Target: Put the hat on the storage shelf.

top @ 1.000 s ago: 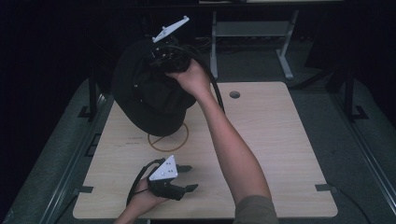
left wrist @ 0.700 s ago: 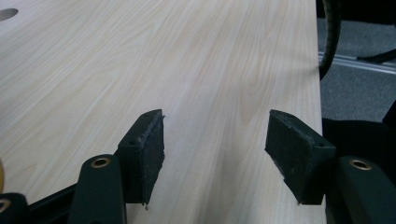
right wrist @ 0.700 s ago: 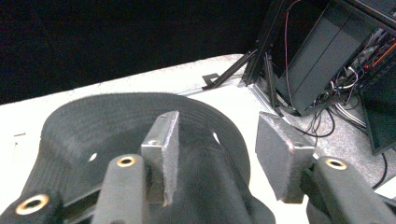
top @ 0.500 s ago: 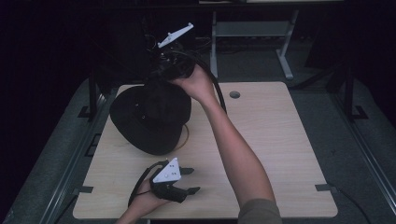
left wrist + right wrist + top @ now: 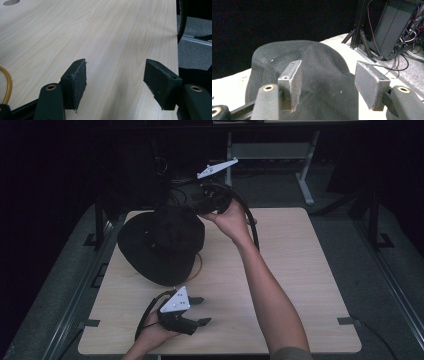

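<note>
A black bucket hat (image 5: 160, 242) lies crown up on the left half of the light wooden table (image 5: 300, 270). My right gripper (image 5: 197, 206) hovers over the hat's far right edge, a hand around its body. Its jaws have just been opening. In the right gripper view the pads (image 5: 295, 75) stand wide apart over the hat's crown (image 5: 319, 57) without pressing on it. My left gripper (image 5: 201, 310) rests near the table's front edge, pointing right. It is open (image 5: 116, 85) over bare wood (image 5: 112, 37).
A thin yellow ring (image 5: 200, 265) pokes out from under the hat's near right side and curves past my left gripper (image 5: 7, 85). A cable hole (image 5: 11, 2) sits far across the table. Dark equipment with cables (image 5: 397, 30) stands behind the table.
The hat, held up in the air before, has come down flat on the table. My right gripper has sunk and let go of it, jaws now wide. The left gripper has stayed put.
</note>
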The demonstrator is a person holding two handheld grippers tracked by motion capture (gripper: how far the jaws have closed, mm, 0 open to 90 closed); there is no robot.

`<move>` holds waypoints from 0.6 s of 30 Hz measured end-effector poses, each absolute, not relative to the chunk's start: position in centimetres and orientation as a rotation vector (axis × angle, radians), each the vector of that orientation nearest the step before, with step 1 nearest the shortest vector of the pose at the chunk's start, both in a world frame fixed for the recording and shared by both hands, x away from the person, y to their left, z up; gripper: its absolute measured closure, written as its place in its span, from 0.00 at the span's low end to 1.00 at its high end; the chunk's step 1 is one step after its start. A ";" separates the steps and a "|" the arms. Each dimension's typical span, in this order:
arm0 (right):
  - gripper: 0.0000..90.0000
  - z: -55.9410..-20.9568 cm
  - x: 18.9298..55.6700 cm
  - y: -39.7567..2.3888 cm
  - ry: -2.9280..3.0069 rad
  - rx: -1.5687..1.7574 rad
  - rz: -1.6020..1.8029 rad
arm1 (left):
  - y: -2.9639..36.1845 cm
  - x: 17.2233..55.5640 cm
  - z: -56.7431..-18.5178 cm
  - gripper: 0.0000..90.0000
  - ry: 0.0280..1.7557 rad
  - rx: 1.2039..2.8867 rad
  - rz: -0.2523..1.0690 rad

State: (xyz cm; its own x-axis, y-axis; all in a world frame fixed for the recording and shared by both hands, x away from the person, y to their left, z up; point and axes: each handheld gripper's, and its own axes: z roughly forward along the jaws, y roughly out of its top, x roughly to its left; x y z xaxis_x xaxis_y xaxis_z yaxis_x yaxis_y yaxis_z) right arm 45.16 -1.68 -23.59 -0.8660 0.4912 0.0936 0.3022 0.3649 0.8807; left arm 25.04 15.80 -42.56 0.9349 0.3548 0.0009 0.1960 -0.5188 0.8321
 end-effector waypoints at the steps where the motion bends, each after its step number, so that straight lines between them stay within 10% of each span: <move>1: 0.42 -23.7 45.1 -2.0 2.438 0.719 1.517 | 15.8 25.1 -42.6 0.37 0.394 2.129 0.213; 18: 0.37 -24.9 44.4 -6.1 2.407 0.803 1.555 | 15.9 25.6 -42.9 0.27 0.445 2.122 0.200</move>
State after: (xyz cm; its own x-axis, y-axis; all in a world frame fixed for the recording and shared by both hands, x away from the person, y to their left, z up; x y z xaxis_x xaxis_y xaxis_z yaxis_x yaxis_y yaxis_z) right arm 44.41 -6.13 -24.91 -0.8416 0.5198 0.1468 0.3475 0.3129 0.8839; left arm 25.59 15.90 -42.92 0.9213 0.3880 -0.0273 0.2372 -0.5046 0.8301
